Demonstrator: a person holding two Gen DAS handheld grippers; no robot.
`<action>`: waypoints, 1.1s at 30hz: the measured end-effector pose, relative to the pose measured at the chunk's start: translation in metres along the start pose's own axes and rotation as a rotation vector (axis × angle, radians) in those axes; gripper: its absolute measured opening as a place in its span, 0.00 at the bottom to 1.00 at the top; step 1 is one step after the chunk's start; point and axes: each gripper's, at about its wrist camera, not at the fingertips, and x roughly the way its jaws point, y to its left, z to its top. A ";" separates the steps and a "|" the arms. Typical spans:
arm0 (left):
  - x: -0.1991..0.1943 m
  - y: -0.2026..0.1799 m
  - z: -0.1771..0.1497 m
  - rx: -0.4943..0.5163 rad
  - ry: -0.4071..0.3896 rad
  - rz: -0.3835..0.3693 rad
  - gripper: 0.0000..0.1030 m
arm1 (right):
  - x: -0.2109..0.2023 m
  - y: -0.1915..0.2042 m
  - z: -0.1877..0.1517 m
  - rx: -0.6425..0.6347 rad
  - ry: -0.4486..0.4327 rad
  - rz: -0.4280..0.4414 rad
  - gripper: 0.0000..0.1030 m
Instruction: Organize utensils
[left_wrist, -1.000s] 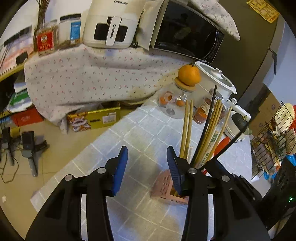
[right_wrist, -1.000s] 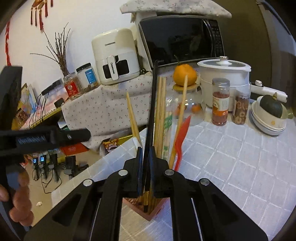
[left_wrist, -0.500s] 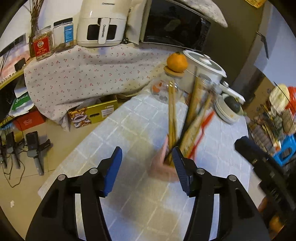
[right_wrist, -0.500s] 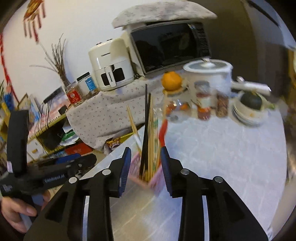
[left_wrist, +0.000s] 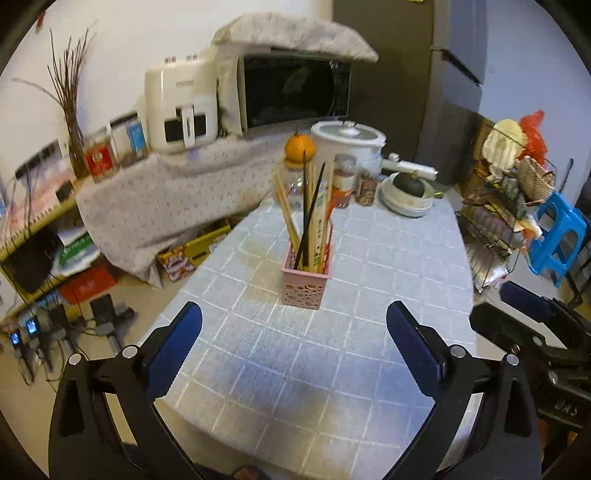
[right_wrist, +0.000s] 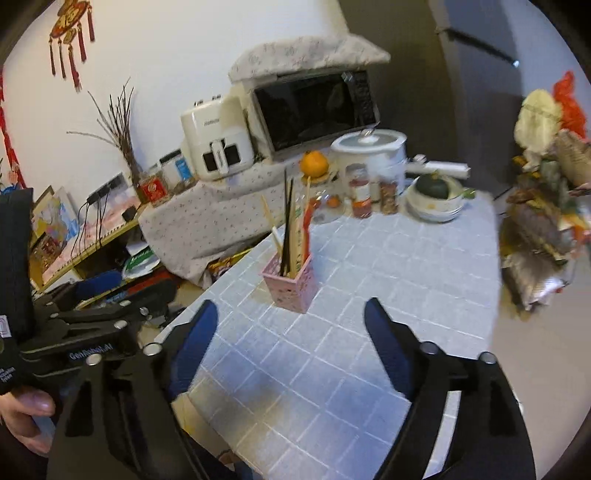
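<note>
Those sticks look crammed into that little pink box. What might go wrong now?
The pink holder is narrow and the chopsticks stand tall and lean, so a knock from the open left gripper or right gripper could tip it. It also stands fairly near the table's left edge, so spilled sticks might fall to the floor.

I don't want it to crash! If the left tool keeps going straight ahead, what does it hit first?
Probably the pink holder full of chopsticks. It stands on the table straight ahead of the open left tool, though depth is hard to judge.
</note>
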 end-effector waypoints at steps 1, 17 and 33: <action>-0.007 -0.001 0.000 0.002 -0.011 0.000 0.93 | -0.011 0.002 -0.001 -0.004 -0.012 -0.012 0.85; -0.087 -0.005 0.002 0.007 -0.074 -0.002 0.93 | -0.081 0.031 0.000 -0.064 -0.036 -0.077 0.94; -0.098 0.000 0.007 0.025 -0.086 0.014 0.93 | -0.078 0.028 0.001 -0.037 -0.035 -0.092 0.94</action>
